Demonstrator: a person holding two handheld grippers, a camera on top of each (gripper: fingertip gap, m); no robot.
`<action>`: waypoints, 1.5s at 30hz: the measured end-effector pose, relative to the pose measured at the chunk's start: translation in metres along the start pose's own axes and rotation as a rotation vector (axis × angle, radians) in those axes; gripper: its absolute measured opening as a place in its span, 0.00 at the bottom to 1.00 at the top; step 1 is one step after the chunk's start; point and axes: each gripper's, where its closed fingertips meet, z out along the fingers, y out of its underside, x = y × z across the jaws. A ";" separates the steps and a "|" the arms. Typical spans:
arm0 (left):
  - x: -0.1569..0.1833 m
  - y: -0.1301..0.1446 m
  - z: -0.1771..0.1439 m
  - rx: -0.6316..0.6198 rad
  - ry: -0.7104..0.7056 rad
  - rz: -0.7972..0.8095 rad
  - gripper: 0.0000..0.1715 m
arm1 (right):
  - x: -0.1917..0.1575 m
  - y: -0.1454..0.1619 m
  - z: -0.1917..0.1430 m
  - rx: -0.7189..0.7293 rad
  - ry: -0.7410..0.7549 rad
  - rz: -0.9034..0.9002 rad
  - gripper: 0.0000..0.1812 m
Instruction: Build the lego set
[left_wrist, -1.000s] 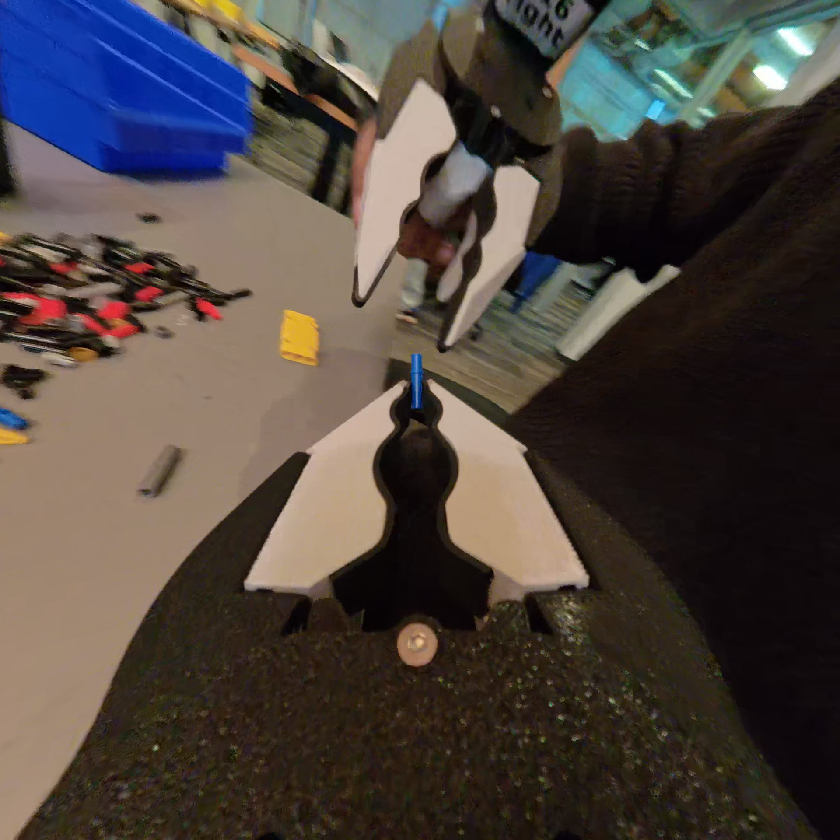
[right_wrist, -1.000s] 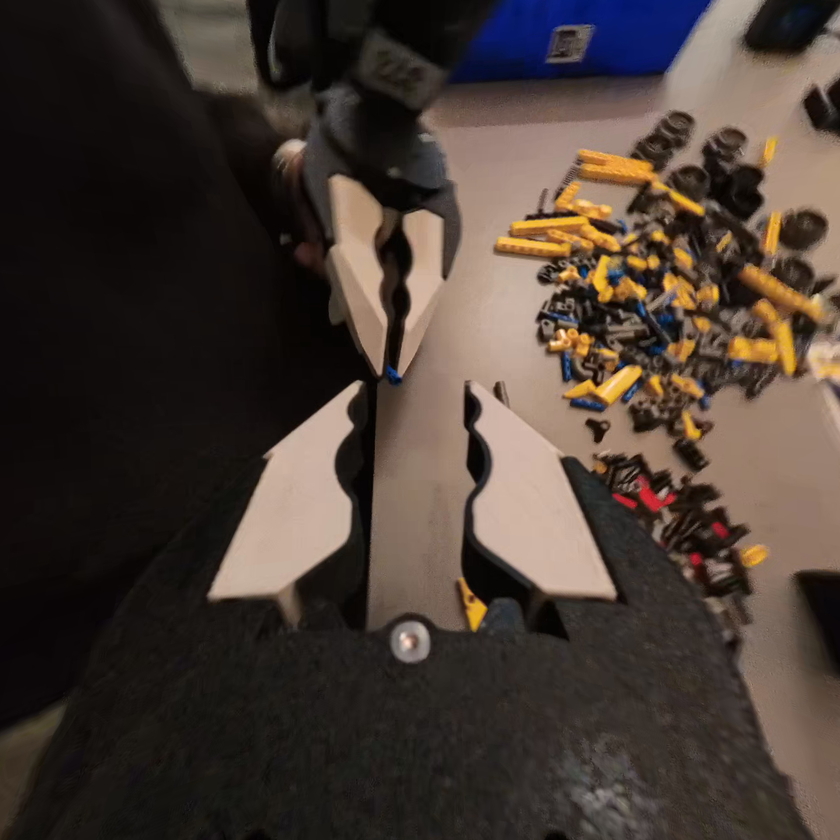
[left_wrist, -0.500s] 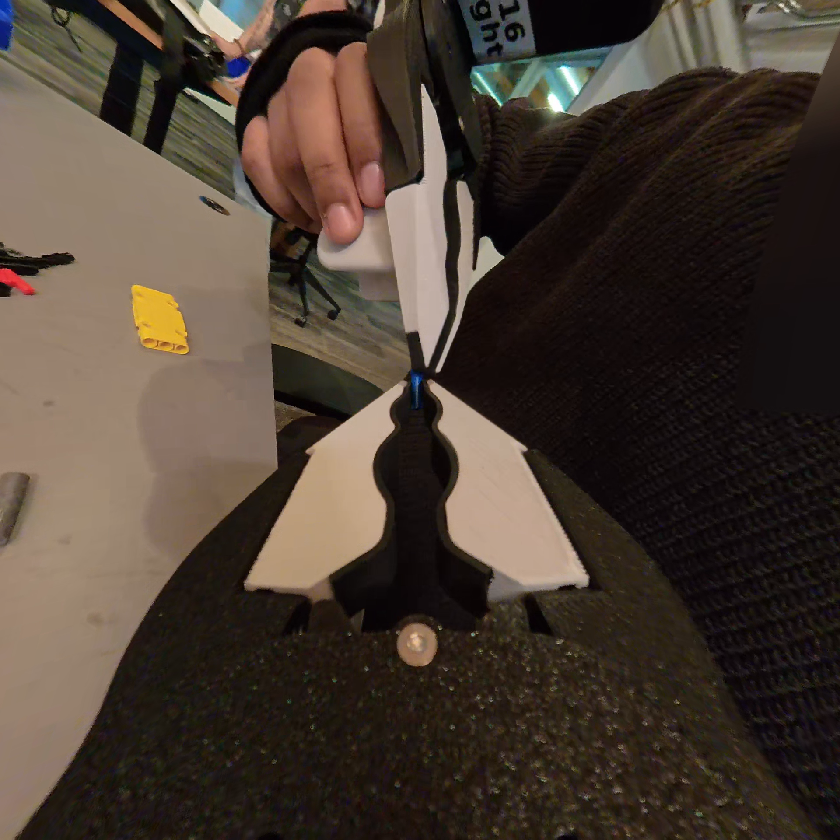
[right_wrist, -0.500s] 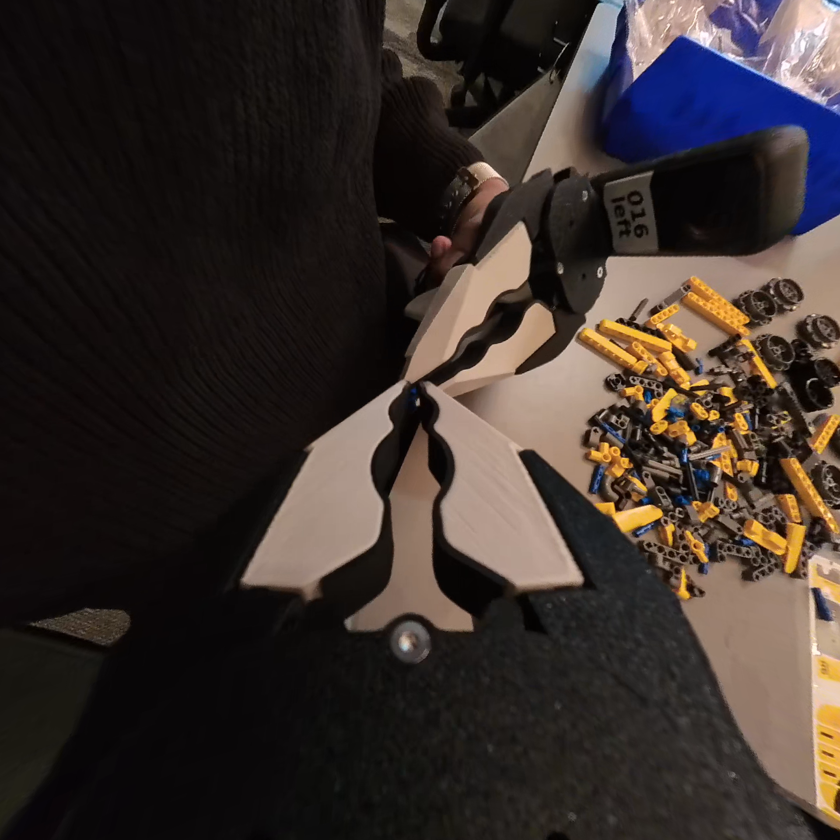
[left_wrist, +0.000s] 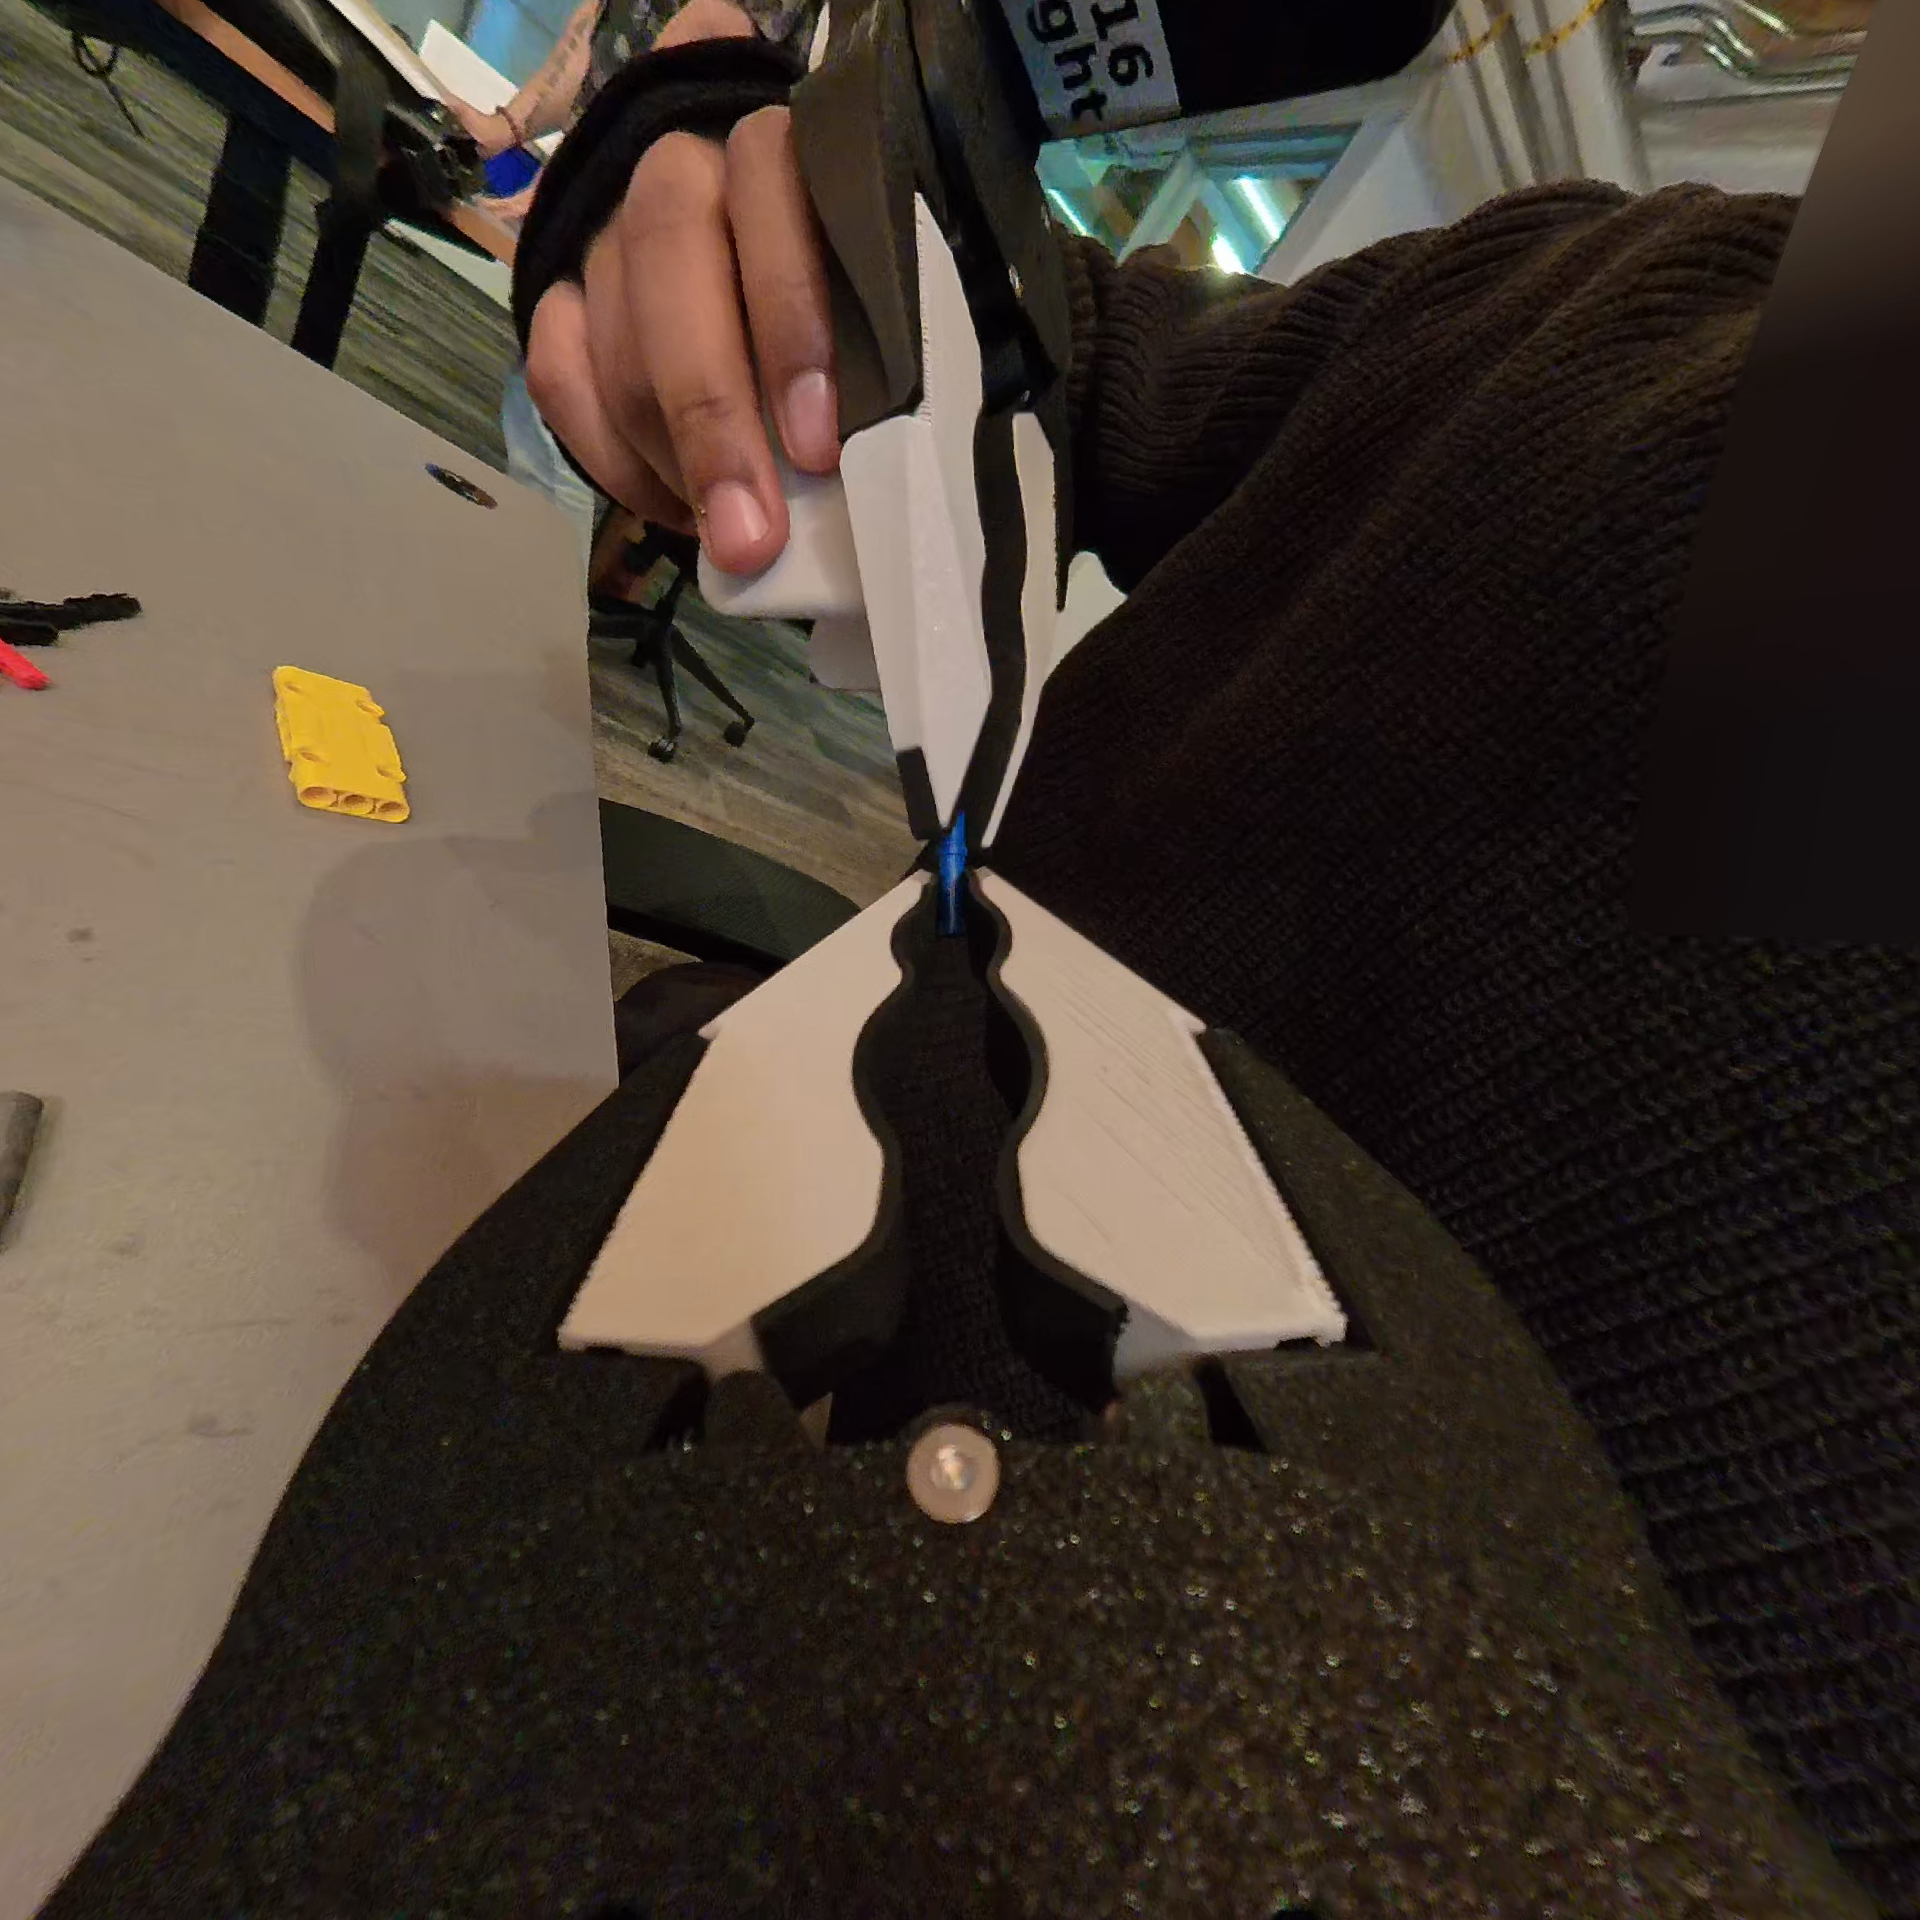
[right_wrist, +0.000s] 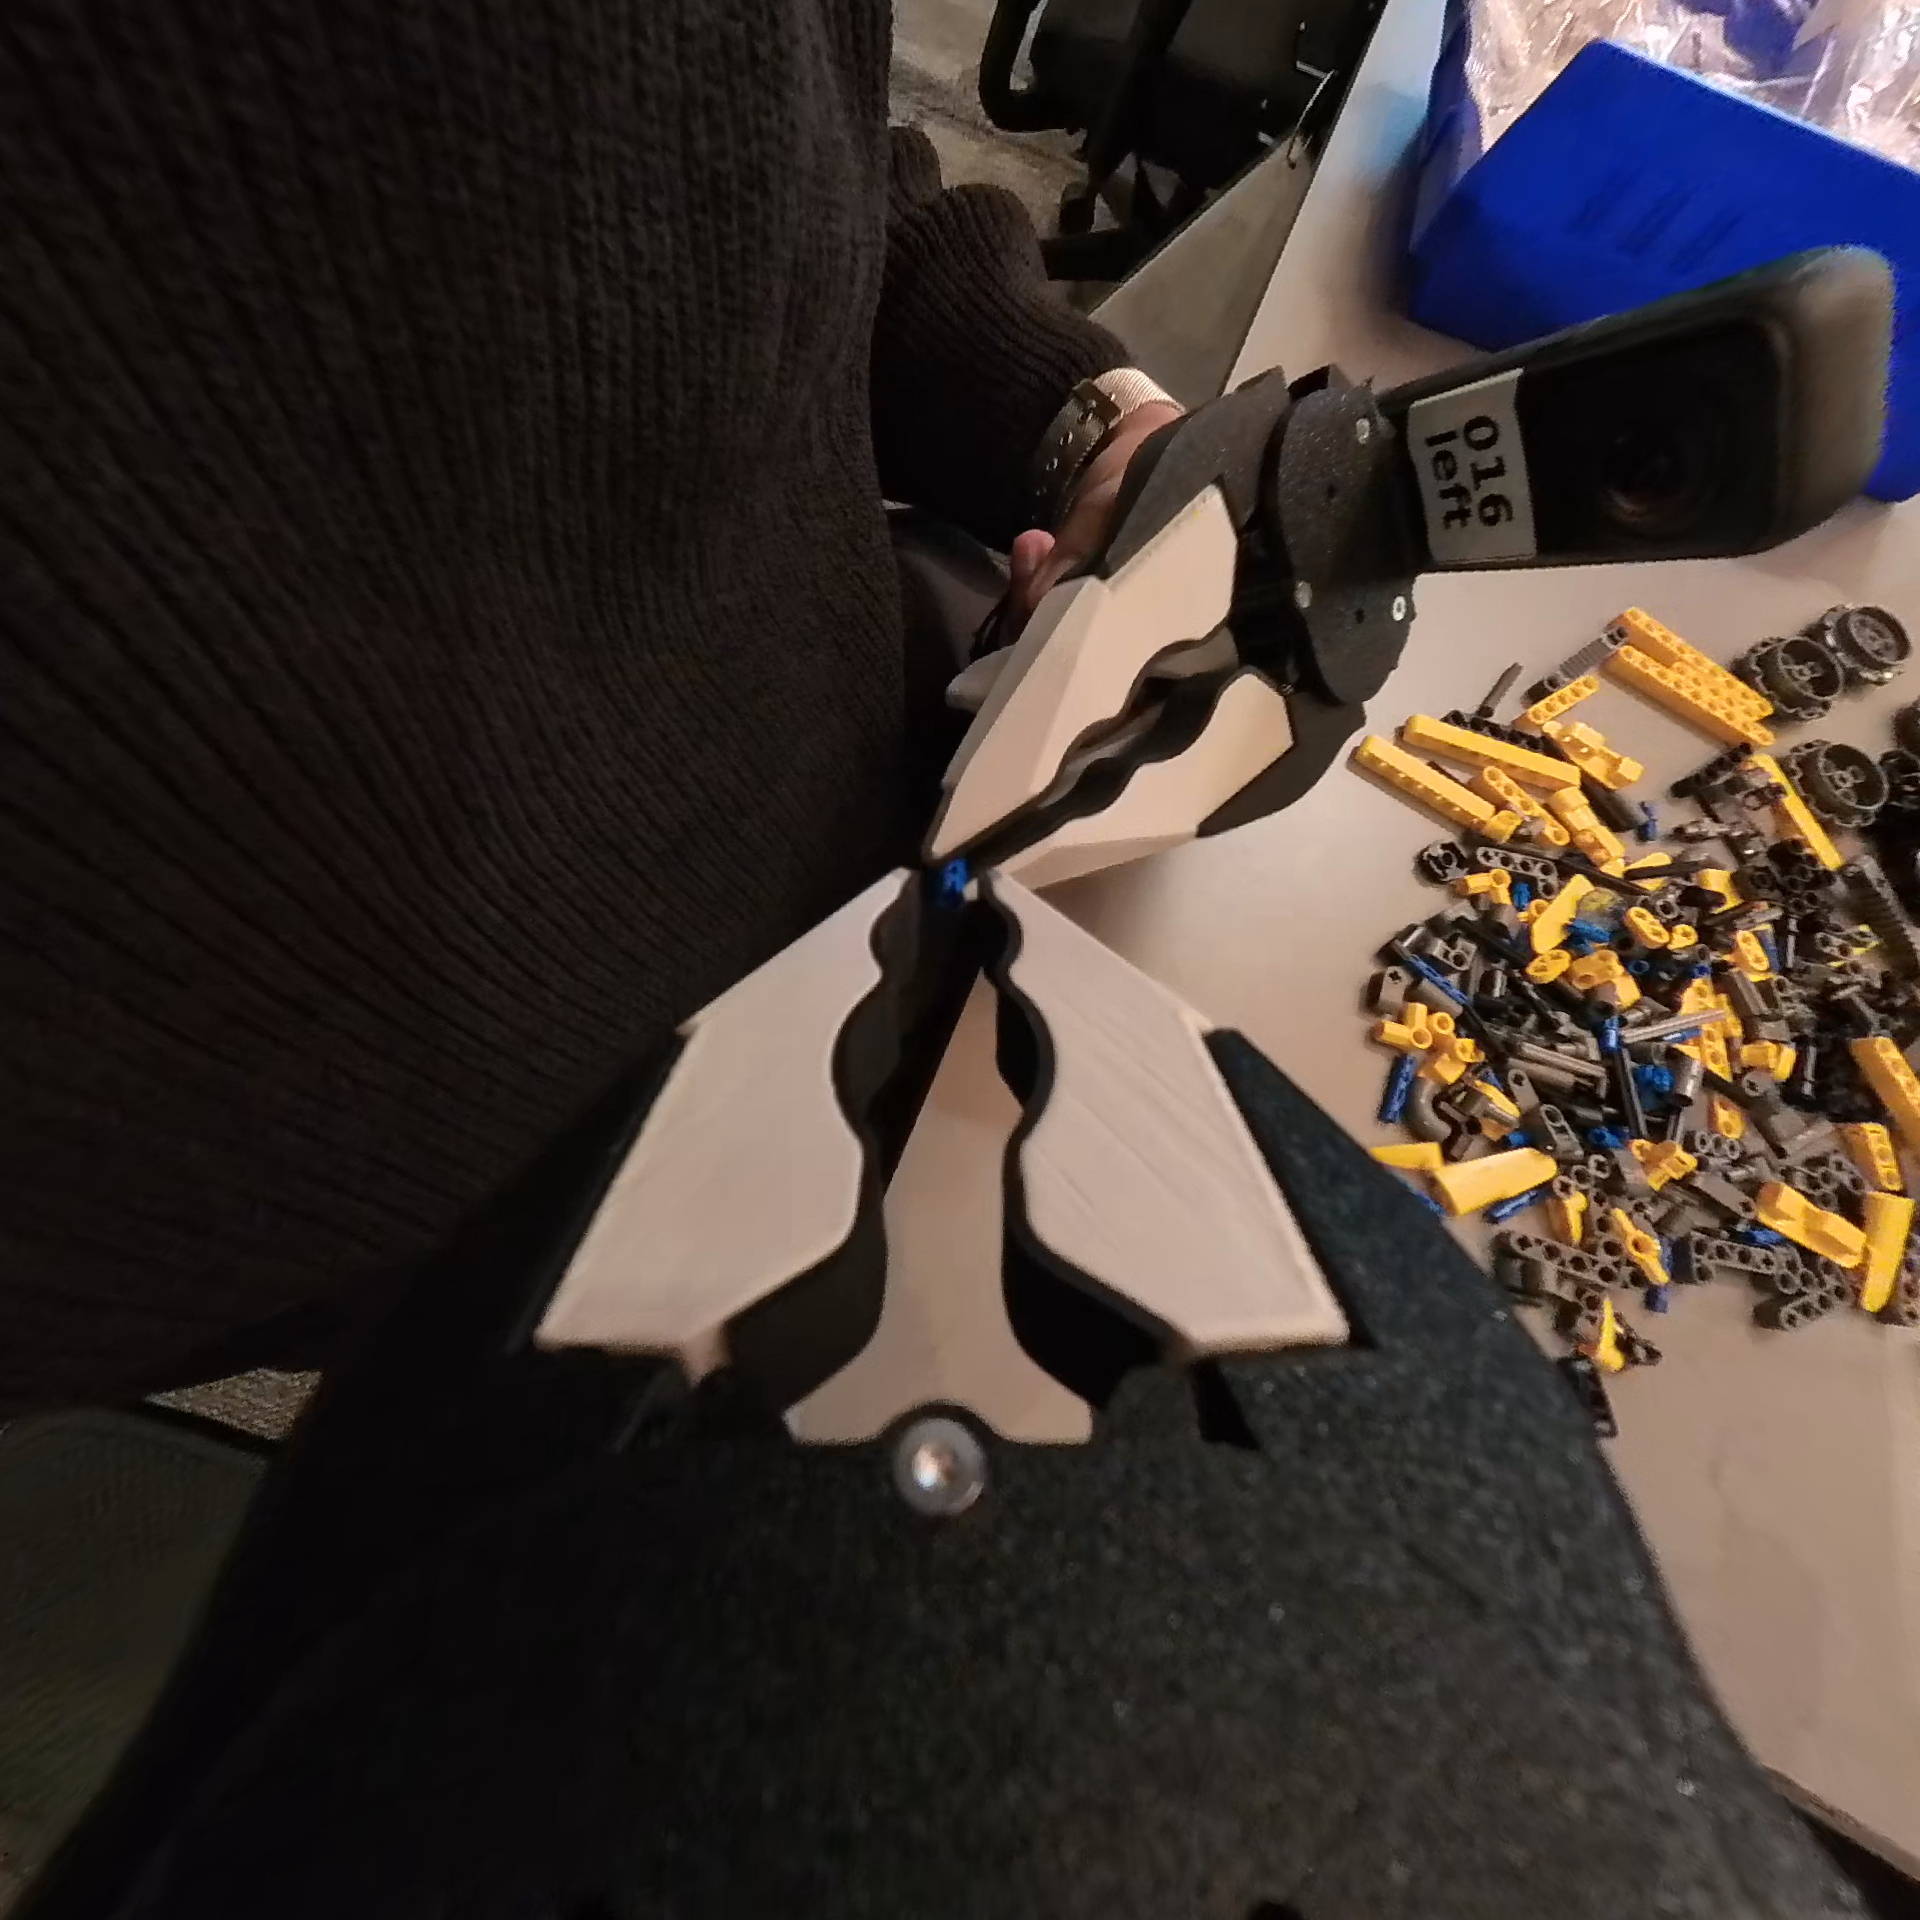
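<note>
A small blue pin (left_wrist: 950, 864) is pinched at the tips of my left gripper (left_wrist: 951, 902), which is shut on it. My right gripper (left_wrist: 952, 823) comes down from above, tip to tip with the left, and is shut on the pin's other end. In the right wrist view the blue pin (right_wrist: 950, 883) sits between the tips of my right gripper (right_wrist: 951, 902), and the left gripper (right_wrist: 961, 847) reaches in from the upper right. Both grippers are held off the table edge, in front of a person's dark knitted sweater (left_wrist: 1455, 727). Most of the pin is hidden by the fingertips.
On the grey table (left_wrist: 208, 1039) lie a yellow panel (left_wrist: 338, 743) and a grey cylinder (left_wrist: 16, 1143) at the left edge. A pile of yellow, black and blue parts (right_wrist: 1662, 987) with wheels (right_wrist: 1808, 665) lies to the right. A blue bin (right_wrist: 1621, 177) stands behind. My left and right fingertips are right by each other. Left tips and right tips are each some 15 cm from the grey cylinder (left_wrist: 16, 1143).
One second ago my right gripper was open and apart from the pin. It has since shut on the pin's free end. Both grippers moved off the table towards the sweater.
</note>
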 end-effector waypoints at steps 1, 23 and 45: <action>0.000 0.000 0.000 0.003 0.003 -0.001 0.02 | 0.000 0.000 0.000 0.000 0.000 0.004 0.06; 0.004 0.005 0.002 -0.031 0.014 0.010 0.02 | -0.004 0.000 0.008 0.019 -0.012 0.030 0.03; -0.057 -0.021 -0.017 0.156 -0.384 -0.058 0.14 | 0.021 0.142 -0.071 -0.710 0.195 0.507 0.02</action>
